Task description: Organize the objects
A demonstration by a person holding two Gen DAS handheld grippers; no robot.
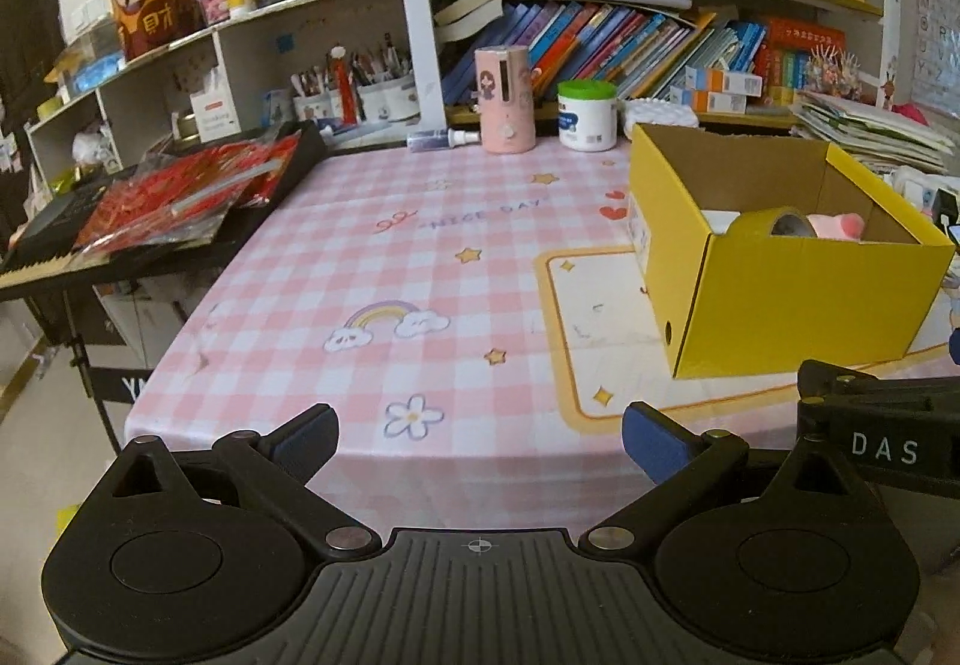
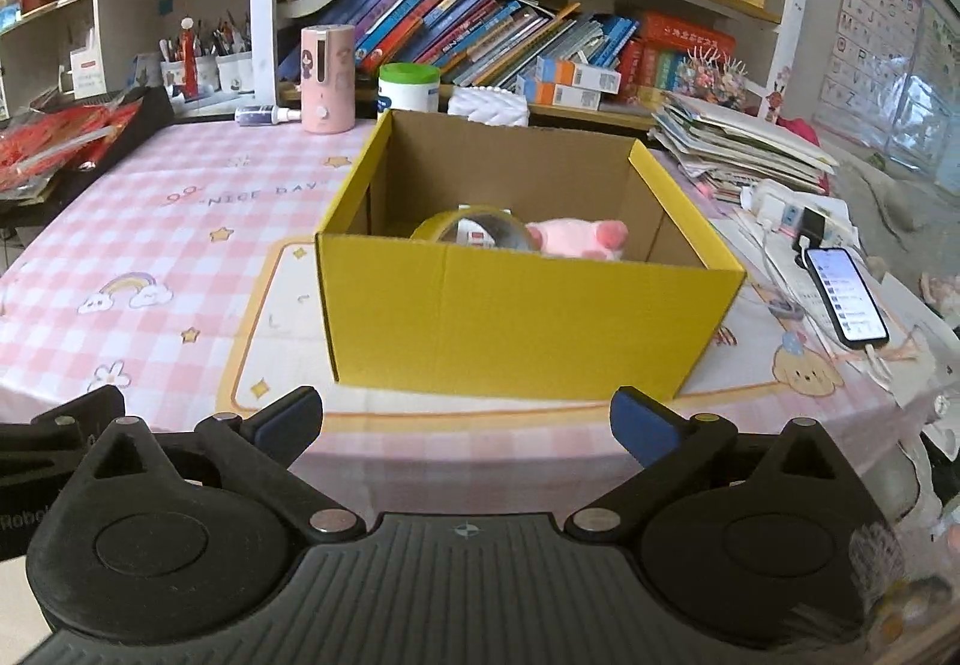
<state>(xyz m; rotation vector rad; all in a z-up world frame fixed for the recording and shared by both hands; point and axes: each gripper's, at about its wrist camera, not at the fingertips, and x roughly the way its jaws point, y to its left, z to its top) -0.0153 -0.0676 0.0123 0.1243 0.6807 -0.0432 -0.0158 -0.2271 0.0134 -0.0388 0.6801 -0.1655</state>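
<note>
A yellow cardboard box [image 2: 516,317] stands open on the pink checked tablecloth [image 2: 180,221]; it also shows in the left wrist view [image 1: 798,305]. Inside lie a roll of yellow tape [image 2: 474,230] and a pink plush toy [image 2: 582,239]; both show in the left wrist view, tape [image 1: 774,224] and plush [image 1: 837,225]. My right gripper [image 2: 465,428] is open and empty, at the table's front edge facing the box. My left gripper [image 1: 480,440] is open and empty, at the front edge left of the box.
At the back stand a pink cylinder [image 1: 505,98], a white jar with a green lid [image 1: 587,116] and a small spray bottle [image 1: 444,139]. A keyboard with red packets [image 1: 180,197] sits left. A phone on a cable [image 2: 846,296] and stacked papers [image 2: 738,143] lie right.
</note>
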